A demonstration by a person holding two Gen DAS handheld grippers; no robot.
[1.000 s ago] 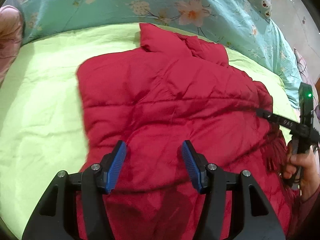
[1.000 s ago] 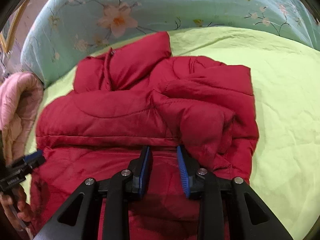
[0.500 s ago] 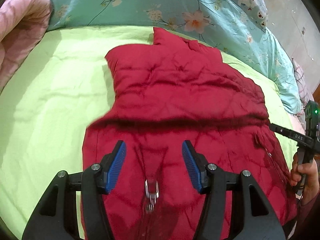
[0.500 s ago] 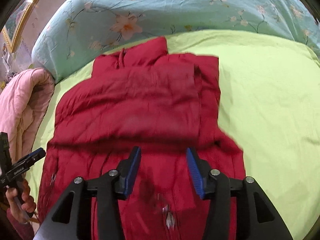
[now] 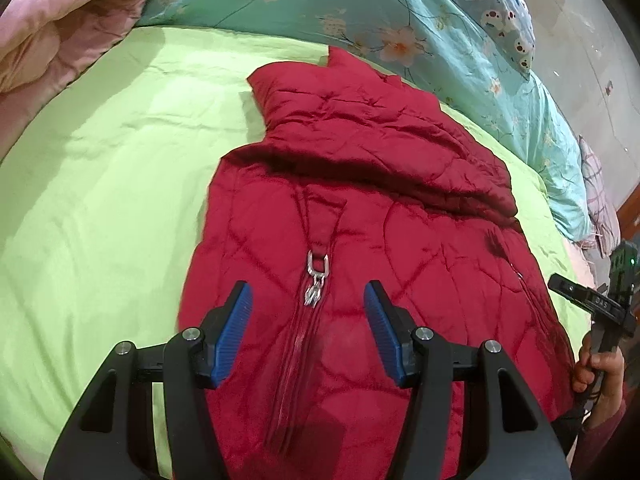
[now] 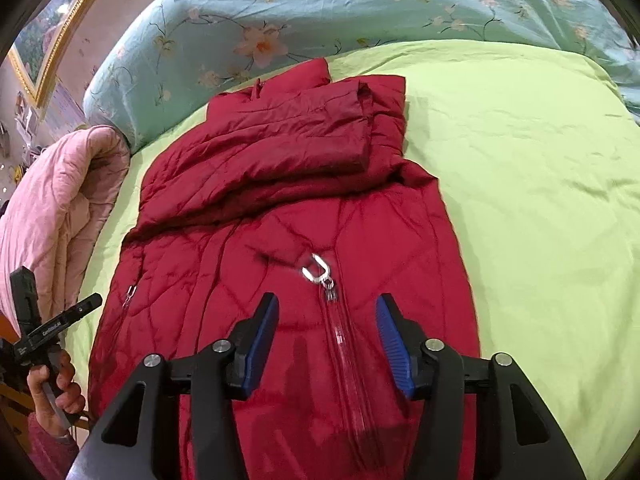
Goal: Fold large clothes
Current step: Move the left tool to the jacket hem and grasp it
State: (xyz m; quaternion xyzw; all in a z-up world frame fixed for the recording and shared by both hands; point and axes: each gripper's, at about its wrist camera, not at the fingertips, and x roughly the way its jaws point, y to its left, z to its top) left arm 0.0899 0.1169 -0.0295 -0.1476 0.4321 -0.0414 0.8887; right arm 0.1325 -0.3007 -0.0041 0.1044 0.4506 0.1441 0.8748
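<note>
- I saw the red padded jacket (image 5: 360,240) lying on the green bedsheet (image 5: 100,180), its upper part folded down over the body.
- My left gripper (image 5: 308,330) hovered with its 2 jaws spread wide, holding nothing, above the zipper pull (image 5: 317,276).
- My right gripper (image 6: 328,340) likewise stood wide apart and empty over the jacket's lower half.
- A pink quilt (image 6: 48,208) lay beside the sheet.

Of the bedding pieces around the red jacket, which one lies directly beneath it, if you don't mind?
The plain lime-green sheet: the red jacket lies on it. The floral teal quilt sits beyond the collar, and the pink quilt is bunched at one side.
</note>
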